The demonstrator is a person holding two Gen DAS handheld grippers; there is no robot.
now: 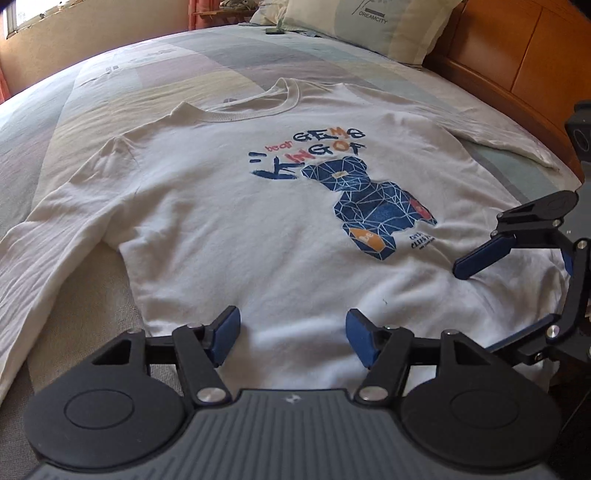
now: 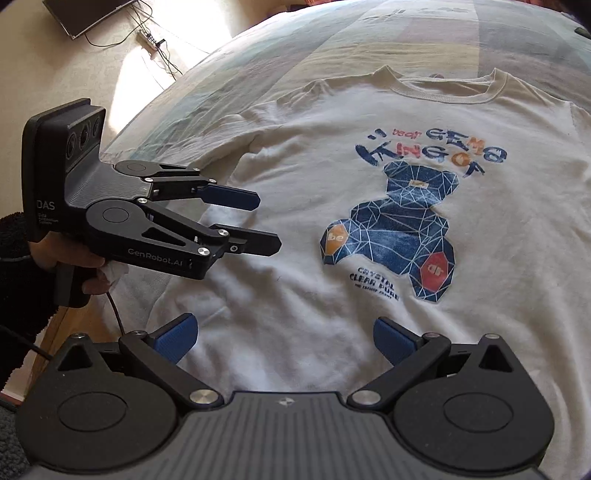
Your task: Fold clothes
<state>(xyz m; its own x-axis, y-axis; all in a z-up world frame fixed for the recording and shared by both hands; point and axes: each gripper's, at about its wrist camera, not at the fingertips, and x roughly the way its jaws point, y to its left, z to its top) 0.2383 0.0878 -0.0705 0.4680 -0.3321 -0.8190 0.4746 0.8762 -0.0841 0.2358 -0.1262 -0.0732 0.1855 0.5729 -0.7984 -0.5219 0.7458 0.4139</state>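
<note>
White sweatshirt (image 1: 236, 229) (bear print up) lies flat ahead of both spread-jawed, empty grippers: left gripper (image 1: 291, 338) and right gripper (image 2: 284, 338), over its hem.

Both wrist cameras sit low at the hem, close over the white sweatshirt (image 1: 229, 221).
Left view faces up the bed toward the pillow (image 1: 365, 26); right view looks from the opposite side, tilted steeper; both share the bear print (image 2: 399, 236).
</note>
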